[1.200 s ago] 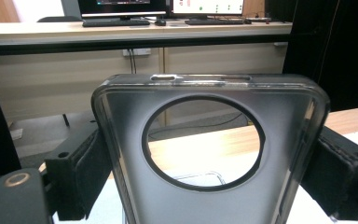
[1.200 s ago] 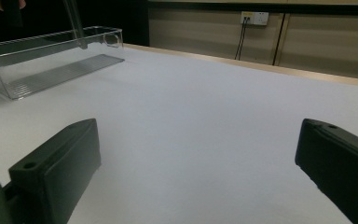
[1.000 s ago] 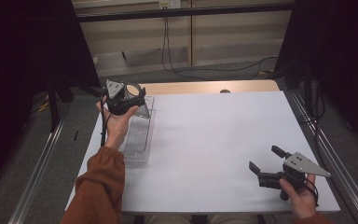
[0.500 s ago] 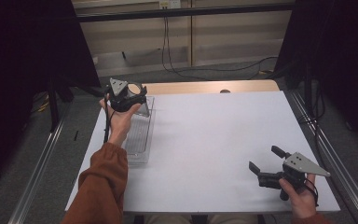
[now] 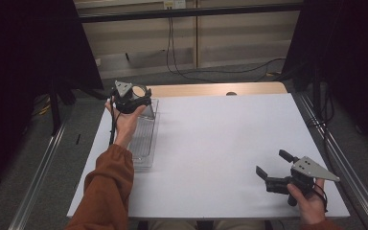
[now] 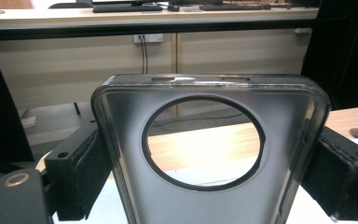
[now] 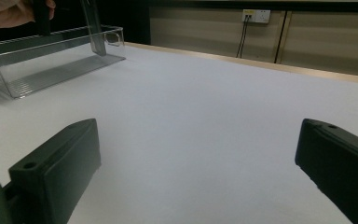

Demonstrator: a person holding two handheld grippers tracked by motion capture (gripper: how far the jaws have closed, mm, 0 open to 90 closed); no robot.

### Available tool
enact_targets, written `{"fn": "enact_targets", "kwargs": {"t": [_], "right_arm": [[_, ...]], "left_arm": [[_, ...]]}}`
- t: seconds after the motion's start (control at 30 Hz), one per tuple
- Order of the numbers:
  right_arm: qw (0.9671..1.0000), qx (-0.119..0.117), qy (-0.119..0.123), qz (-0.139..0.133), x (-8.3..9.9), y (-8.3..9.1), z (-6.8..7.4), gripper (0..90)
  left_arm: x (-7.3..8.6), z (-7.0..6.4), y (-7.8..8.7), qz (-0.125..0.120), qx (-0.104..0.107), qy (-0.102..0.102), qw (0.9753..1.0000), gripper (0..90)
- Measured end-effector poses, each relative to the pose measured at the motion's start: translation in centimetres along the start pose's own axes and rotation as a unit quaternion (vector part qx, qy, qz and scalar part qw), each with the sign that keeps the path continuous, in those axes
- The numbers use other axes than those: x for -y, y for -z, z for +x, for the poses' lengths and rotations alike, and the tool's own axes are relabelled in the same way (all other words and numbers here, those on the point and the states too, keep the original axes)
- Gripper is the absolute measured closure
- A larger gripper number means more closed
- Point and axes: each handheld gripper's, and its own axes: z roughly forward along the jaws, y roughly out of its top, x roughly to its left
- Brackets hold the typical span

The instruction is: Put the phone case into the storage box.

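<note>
Above, left tool (image 6: 205, 186) holds phone case (image 6: 209, 149) over clear tray (image 5: 143, 139).

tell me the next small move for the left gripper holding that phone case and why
Probably lower it into the clear tray. The left gripper is shut on the phone case, holding it upright over the tray's far end, and the tray's ribbed floor looks bare. The right gripper rests open, far off on the white table.

Left claw (image 5: 133, 98) slightly farther forward
</note>
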Motion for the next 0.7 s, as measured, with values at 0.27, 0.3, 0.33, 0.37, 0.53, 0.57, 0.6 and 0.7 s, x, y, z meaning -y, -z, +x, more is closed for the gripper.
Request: {"fn": "enact_targets", "kwargs": {"t": [0.27,0.3,0.33,0.37,0.53,0.57,0.6,0.7], "right_arm": [[1.0,0.0,-0.004,0.002,0.0,0.0,0.0,0.0],[1.0,-0.001,-0.003,0.003,0.0,0.0,0.0,0.0],[1.0,0.0,-0.002,0.002,0.0,0.0,0.0,0.0],[1.0,0.0,-0.001,0.002,0.0,0.0,0.0,0.0],[1.0,-0.001,-0.003,0.002,0.0,0.0,0.0,0.0],[1.0,-0.001,-0.002,0.002,0.1,0.0,-0.1,0.0],[1.0,-0.002,-0.003,0.003,0.1,0.0,0.0,0.0],[1.0,0.0,-0.003,0.002,0.1,0.0,-0.1,0.0]], "left_arm": [[0.0,-0.3,-0.6,0.001,-0.008,-0.009,0.9999,11.8],[0.0,-0.2,-0.6,0.0,-0.008,-0.007,0.9999,11.8],[-0.1,-0.2,-0.7,0.0,-0.008,-0.006,1.0,11.8],[-0.1,-0.1,-0.8,-0.002,-0.005,-0.007,1.0,11.8],[-0.1,-0.2,-1.2,0.0,-0.006,-0.004,1.0,11.8],[0.0,-0.2,-1.3,0.0,-0.001,-0.002,1.0,11.8],[0.0,-0.2,-1.4,-0.001,-0.002,-0.003,1.0,11.8],[0.1,-0.1,-1.7,0.002,-0.004,-0.006,1.0,11.8]]}}
